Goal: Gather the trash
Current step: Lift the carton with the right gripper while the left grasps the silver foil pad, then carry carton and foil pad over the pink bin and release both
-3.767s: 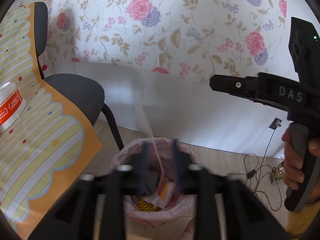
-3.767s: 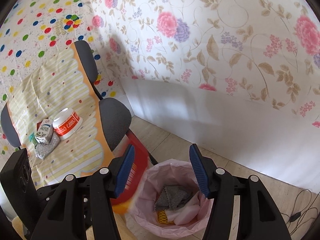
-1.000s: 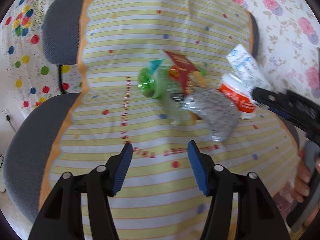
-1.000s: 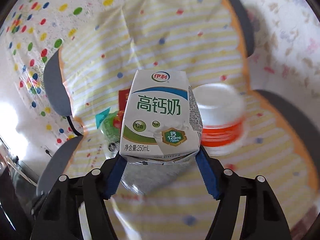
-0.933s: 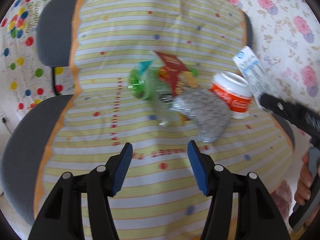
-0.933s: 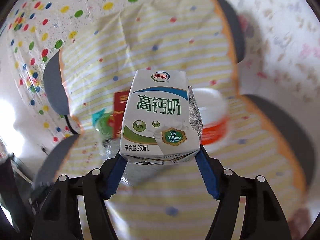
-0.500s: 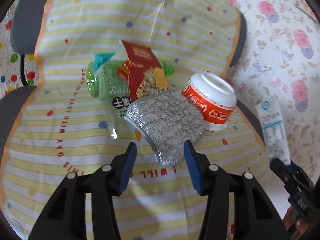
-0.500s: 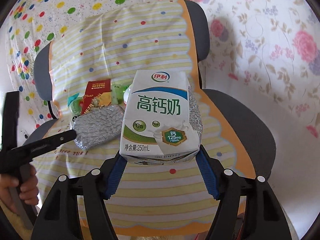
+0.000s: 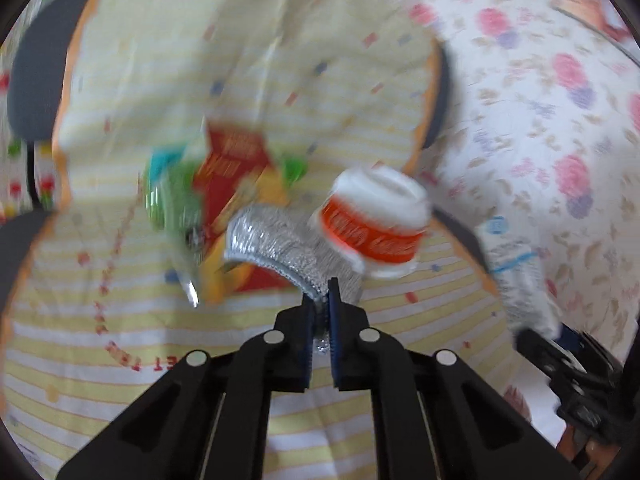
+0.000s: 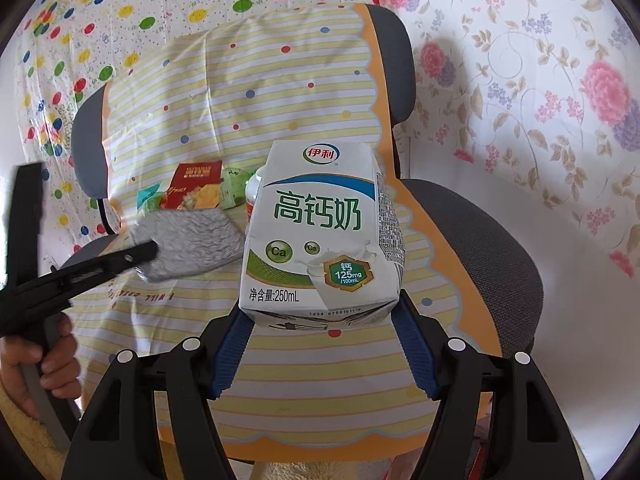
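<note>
My left gripper (image 9: 319, 312) is shut on the near edge of a silver foil wrapper (image 9: 280, 240), which also shows in the right wrist view (image 10: 188, 244) with the left gripper (image 10: 148, 248) at its edge. My right gripper (image 10: 320, 320) is shut on a white and green milk carton (image 10: 320, 224) and holds it above the striped cloth (image 10: 240, 80). The carton also shows blurred in the left wrist view (image 9: 516, 264). A white and orange cup (image 9: 376, 220), a red snack packet (image 9: 232, 168) and a green bottle (image 9: 168, 196) lie on the cloth beyond the wrapper.
The cloth covers grey office chairs (image 10: 480, 232) pushed together. Floral wallpaper (image 10: 540, 60) is on the right and a polka-dot sheet (image 10: 80, 20) behind. The person's hand (image 10: 36, 364) holds the left gripper's handle at the left.
My left gripper has closed on the foil wrapper's edge; half a second ago its jaws were open above it. My right gripper still holds the milk carton and has drawn back a little.
</note>
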Demonstrator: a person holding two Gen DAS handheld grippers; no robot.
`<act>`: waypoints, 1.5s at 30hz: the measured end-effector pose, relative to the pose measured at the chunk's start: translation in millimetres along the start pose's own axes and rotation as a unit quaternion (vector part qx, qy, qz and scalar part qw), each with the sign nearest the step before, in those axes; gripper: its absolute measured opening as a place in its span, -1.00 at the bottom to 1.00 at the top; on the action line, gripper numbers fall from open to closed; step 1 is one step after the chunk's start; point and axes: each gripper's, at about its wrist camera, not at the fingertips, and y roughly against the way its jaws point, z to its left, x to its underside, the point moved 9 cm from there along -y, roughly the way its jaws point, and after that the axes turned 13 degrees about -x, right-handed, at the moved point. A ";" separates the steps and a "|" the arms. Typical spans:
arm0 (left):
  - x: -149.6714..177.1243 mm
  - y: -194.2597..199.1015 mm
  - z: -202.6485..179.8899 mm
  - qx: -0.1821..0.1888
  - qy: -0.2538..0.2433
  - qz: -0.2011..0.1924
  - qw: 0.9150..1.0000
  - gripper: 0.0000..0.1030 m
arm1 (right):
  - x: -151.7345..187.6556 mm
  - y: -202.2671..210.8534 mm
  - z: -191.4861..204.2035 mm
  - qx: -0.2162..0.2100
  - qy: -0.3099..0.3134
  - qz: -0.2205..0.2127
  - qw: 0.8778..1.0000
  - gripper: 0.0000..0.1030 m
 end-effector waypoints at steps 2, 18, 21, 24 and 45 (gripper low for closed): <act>-4.5 24.0 -6.9 0.013 -0.012 -0.026 0.999 -0.92 | -1.9 6.6 2.1 -0.001 -0.001 -0.005 1.000 0.34; 11.4 68.6 -2.1 0.096 0.015 -0.018 0.995 -0.92 | 0.3 44.2 12.5 -0.002 -0.004 -0.022 1.000 0.34; 6.8 84.0 -33.5 0.126 -0.014 -0.037 0.991 -0.92 | -1.3 52.7 3.7 0.007 -0.012 -0.029 0.999 0.35; 6.4 95.1 -58.9 0.141 -0.036 -0.047 0.988 -0.92 | -2.5 64.4 -7.9 0.021 -0.019 -0.036 0.999 0.35; 90.4 114.4 -208.1 0.227 -0.160 0.002 0.961 -0.92 | 90.7 178.9 -124.3 0.154 -0.114 0.015 0.981 0.55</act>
